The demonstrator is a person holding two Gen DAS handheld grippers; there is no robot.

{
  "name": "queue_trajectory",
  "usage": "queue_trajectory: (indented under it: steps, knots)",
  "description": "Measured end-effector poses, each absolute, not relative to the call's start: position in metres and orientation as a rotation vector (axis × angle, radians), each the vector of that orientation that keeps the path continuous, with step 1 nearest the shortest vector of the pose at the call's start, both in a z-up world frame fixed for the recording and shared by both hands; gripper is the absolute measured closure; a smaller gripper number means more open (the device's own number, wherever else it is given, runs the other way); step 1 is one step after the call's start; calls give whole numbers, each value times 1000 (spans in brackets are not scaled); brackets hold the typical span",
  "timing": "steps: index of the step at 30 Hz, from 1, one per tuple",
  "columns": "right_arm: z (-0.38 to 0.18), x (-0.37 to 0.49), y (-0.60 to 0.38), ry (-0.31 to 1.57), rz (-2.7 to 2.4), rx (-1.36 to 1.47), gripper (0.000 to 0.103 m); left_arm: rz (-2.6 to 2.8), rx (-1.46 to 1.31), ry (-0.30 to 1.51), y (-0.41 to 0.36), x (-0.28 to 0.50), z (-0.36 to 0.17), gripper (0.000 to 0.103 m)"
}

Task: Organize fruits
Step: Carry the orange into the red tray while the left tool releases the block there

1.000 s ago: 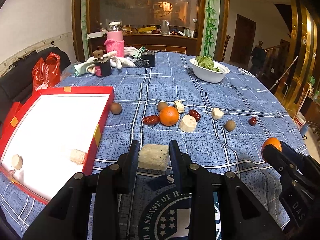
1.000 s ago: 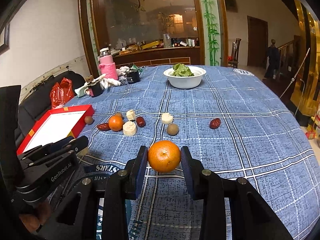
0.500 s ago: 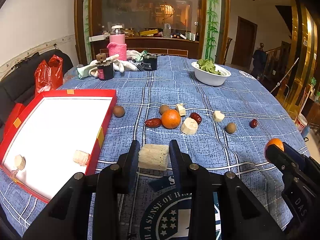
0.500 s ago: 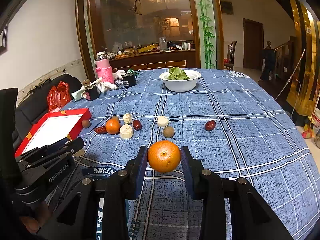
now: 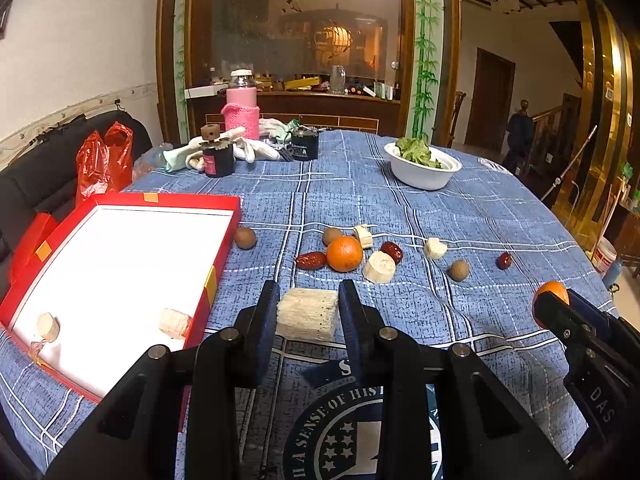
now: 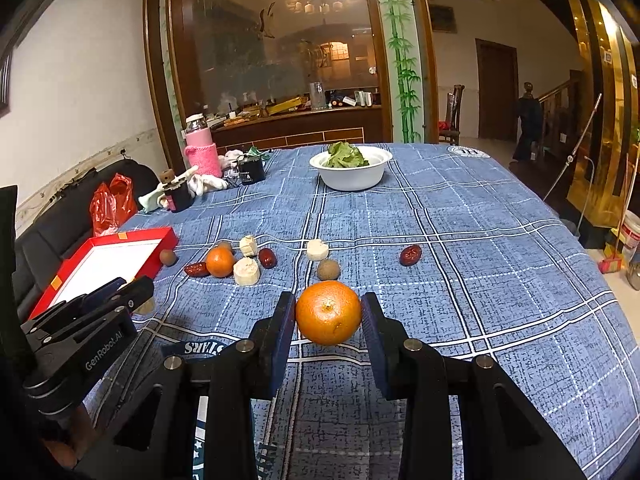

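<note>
Right now, lots of small things lie on the round table with the blue checked cloth [image 5: 460, 208]. A flat red box with a white inside [image 5: 120, 264] sits at about nine o'clock from the left tool [image 5: 308, 312]. Two pale cut chunks [image 5: 174, 322] lie in the near end of that box, apart from each other. At twelve o'clock from the left tool there is a little heap: a second round orange [image 5: 344, 253], a dark red date [image 5: 311, 260] touching its left side, another dark red date [image 5: 393, 251], a brown round nut-like fruit [image 5: 331, 235] behind it, and a pale round slice [image 5: 379, 267] just beside it. One brown ball-shaped fruit [image 5: 245, 237] lies near the red box. Far back, at one o'clock, stands a white bowl with green leaves [image 5: 422, 166]. At eleven o'clock stand a pink bottle in a knitted sleeve [image 5: 241, 106] and a small dark jar [image 5: 218, 156]. Nothing lies between the left tool and the red box.

The left tool points a bit down at the table. Its two black fingers [image 5: 266, 320] squeeze a pale blocky cut piece [image 5: 308, 314] and hold it above the cloth.

The right tool [image 6: 329, 314] also tips a bit down. Its two fingers [image 6: 282, 328] press on both sides of a round bright orange [image 6: 329, 312], which hangs above the cloth. In the right view the left tool shows at eight o'clock, near the red box.
</note>
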State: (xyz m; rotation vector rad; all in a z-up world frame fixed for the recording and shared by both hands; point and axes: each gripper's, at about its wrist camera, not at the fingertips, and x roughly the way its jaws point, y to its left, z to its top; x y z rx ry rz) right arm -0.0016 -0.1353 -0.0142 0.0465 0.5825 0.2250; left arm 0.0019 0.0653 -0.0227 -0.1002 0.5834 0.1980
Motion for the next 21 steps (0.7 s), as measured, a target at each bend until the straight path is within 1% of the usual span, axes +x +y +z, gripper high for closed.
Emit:
queue_trajectory:
  steps: [21]
  knots:
    - [-11,-6,-145,553,219,82,68,221,-94,557,65,-2,-20,75]
